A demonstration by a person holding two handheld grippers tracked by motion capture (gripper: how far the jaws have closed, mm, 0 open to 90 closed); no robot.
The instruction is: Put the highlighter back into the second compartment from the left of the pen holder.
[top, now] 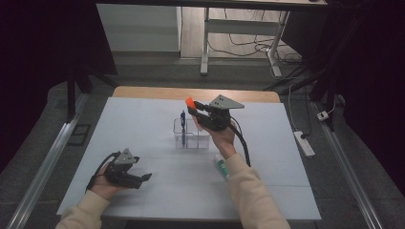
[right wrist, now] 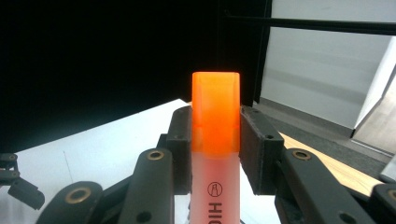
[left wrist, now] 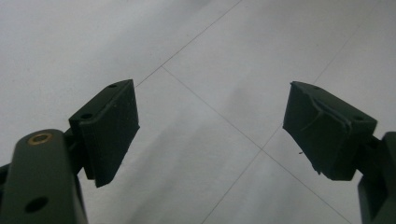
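High view: right gripper point(top: 195, 109) raised above clear organizer point(top: 191, 134), clamped on orange-capped highlighter point(top: 190, 102), barrel hidden by jaws; blue pen point(top: 183, 125) upright in left compartment; green-labelled item point(top: 220, 166) half hidden beside right sleeve; left gripper point(top: 143, 178) low over white table point(top: 143, 114). Left gripper view: jaws spread wide, nothing between, bare table point(left wrist: 196, 56) below. Right gripper view: highlighter point(right wrist: 215, 140) pinched between pads, print cut off at bottom edge.

Dim room, lit counter — soft, grainy pictures

The white counter point(top: 143, 124) catches even overhead light while the surroundings fall to black; the orange marker cap point(right wrist: 216, 112) glows, overexposed — the near jaws in both gripper views look soft, with faint shadows beneath.
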